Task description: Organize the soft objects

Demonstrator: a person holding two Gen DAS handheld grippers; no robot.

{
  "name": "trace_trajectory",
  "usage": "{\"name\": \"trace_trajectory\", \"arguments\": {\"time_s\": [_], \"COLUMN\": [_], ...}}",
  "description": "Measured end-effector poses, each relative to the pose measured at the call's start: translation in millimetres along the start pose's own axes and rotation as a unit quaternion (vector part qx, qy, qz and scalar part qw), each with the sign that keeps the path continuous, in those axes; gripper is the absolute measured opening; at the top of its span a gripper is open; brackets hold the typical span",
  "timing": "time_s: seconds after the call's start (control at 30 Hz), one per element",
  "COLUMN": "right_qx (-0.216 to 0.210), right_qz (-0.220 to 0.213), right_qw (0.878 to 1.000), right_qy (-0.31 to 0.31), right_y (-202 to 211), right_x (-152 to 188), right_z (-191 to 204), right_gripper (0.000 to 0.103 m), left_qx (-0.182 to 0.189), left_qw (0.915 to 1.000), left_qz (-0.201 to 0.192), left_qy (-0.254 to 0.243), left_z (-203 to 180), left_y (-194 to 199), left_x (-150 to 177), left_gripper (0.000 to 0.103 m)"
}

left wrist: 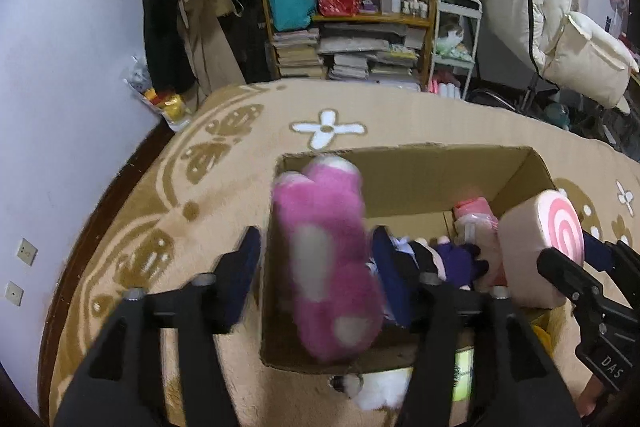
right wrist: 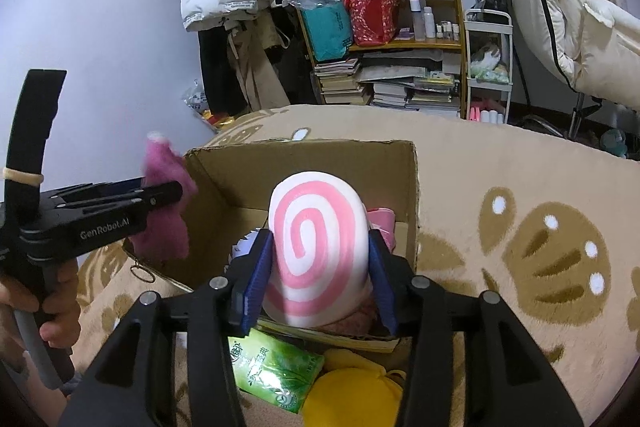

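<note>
An open cardboard box (left wrist: 404, 171) (right wrist: 308, 159) stands on a beige patterned blanket. My left gripper (left wrist: 318, 255) is open, its jaws wide apart. A blurred pink plush with pale spots (left wrist: 328, 259) hangs between them over the box's left wall, touching neither pad; it also shows in the right wrist view (right wrist: 166, 203). My right gripper (right wrist: 320, 259) is shut on a pink-and-white spiral cushion (right wrist: 316, 247) (left wrist: 540, 251) and holds it over the box's near right end. A pink plush (left wrist: 476, 219) and dark soft items (left wrist: 448, 259) lie in the box.
A green tissue pack (right wrist: 276, 375) and a yellow plush (right wrist: 356, 391) lie on the blanket (right wrist: 520, 187) in front of the box. A white plush (left wrist: 380, 391) lies by the box's near wall. A bookshelf (left wrist: 348, 7), hanging coats and a white cart stand beyond the blanket.
</note>
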State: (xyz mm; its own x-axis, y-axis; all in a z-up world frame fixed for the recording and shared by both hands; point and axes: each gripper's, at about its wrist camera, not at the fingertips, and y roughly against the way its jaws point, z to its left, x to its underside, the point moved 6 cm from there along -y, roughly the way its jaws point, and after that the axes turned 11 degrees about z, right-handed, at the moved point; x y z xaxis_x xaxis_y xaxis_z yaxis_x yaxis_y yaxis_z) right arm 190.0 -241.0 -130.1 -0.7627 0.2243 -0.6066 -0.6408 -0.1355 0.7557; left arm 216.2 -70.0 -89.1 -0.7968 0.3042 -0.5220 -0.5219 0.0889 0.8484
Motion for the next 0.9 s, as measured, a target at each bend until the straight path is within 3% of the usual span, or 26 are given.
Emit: {"name": "trace_trajectory", "arguments": {"time_s": [0.23,0.3,0.37,0.6,0.9], "right_qx": [-0.005,-0.006,-0.008,-0.008,-0.006], "right_qz": [-0.01,-0.013,-0.018,-0.023,-0.028], "right_qw": [1.0,1.0,1.0,1.0,1.0], "right_qy": [-0.008,-0.009,-0.009,-0.008,-0.013], "right_y": [7,12,17,35,55], "right_x": [-2,-4,-4,-1,10], "right_z": [-1,0,1,4,9], "right_gripper": [0.074,0.086,0.092,0.1,0.103], "left_qx": [-0.004,-0.008,-0.01,-0.008,-0.024], "left_qw": [1.0,0.9999,0.9999,0.9998,0.9997], "left_qz": [0.001,0.005,0.007,0.006,0.005], "left_qy": [0.007,0.009,0.012,0.018,0.01], "left_z": [8,11,14,21,24], "left_y": [6,7,9,29,51], "left_x": [1,2,3,14,36], "left_gripper": [0.076,0.082,0.084,0.097,0.1]}}
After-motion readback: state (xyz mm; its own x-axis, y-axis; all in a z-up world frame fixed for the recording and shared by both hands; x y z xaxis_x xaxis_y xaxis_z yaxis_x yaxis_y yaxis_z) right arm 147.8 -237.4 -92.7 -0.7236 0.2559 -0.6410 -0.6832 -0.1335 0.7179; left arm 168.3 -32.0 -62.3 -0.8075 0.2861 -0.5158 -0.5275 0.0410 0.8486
